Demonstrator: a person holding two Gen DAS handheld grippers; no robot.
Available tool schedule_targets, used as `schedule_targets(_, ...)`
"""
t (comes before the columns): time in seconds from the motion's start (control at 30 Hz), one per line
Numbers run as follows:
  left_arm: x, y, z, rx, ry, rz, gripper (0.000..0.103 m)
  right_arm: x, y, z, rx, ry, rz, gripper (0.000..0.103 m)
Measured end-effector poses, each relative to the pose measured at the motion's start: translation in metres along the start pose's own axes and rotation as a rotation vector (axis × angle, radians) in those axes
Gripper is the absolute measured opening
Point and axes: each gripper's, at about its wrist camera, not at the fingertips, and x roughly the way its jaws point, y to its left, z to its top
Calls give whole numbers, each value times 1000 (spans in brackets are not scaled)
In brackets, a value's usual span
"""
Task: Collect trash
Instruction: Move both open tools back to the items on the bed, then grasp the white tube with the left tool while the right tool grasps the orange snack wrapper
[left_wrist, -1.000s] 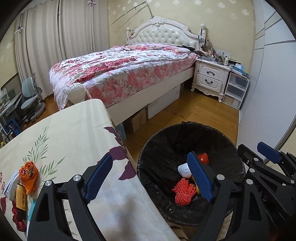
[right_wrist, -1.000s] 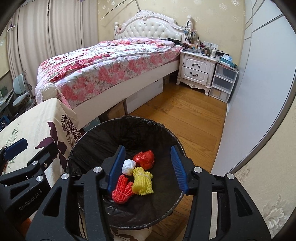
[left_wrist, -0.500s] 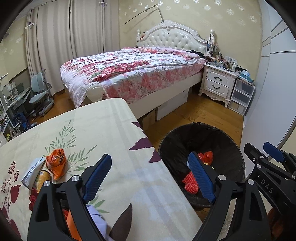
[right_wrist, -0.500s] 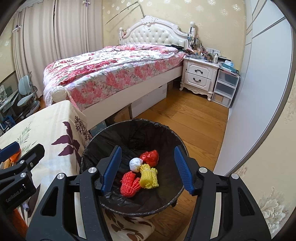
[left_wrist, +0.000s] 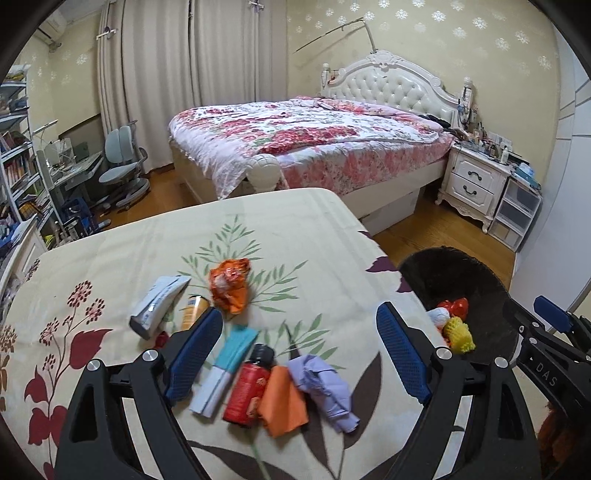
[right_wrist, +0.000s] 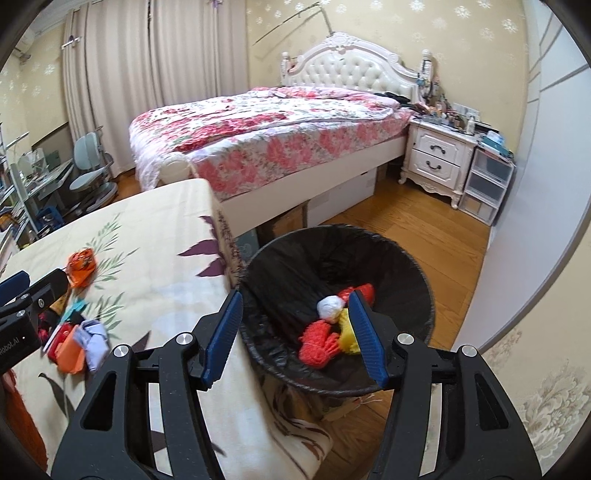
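My left gripper (left_wrist: 295, 321) hangs open over the flowered tablecloth (left_wrist: 110, 266), nothing between its fingers. Under it lie a teal and white packet (left_wrist: 229, 365), a red bottle (left_wrist: 251, 384), an orange paper (left_wrist: 284, 402) and a crumpled lilac tissue (left_wrist: 321, 384). Farther off sit a crumpled orange wrapper (left_wrist: 229, 284) and a white tube (left_wrist: 159, 306). My right gripper (right_wrist: 295, 301) is open and empty above the near rim of the black-lined bin (right_wrist: 406, 266). The bin holds a red net (right_wrist: 319, 341), a yellow net (right_wrist: 347, 332) and a white ball (right_wrist: 330, 305).
The bin stands on the wooden floor just off the table's right edge. A bed (left_wrist: 314, 140) with a floral cover lies beyond, a white nightstand (right_wrist: 436, 158) and plastic drawers (right_wrist: 487, 184) to its right. A desk chair (left_wrist: 118, 166) and shelves are at far left.
My left gripper has swung left from the bin to over the table, bringing the pile of trash under its fingers. My right gripper has drawn back and up from the bin, jaws slightly wider.
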Motion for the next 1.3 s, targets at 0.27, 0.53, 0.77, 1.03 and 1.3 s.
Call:
schedule_targets(0.27,4,69,-2,-87,11,111,85,4,51,6,-62,5,87,58)
schedule_targets(0.53,32,126,-5,-154,70,155,85,19,106,18,-128,19,156,58)
schedule_targets(0.77,63,142,-7,-153,153,94,68,26,140,25,-167,22,188,58)
schedule_targets(1.03,73,146,-13,-106,187,60,27,34,166,27,-203,39,210,58)
schedule_targets(1.3,60,160,-16,-129,155,74,20,40,190,28,-229,50,243,58)
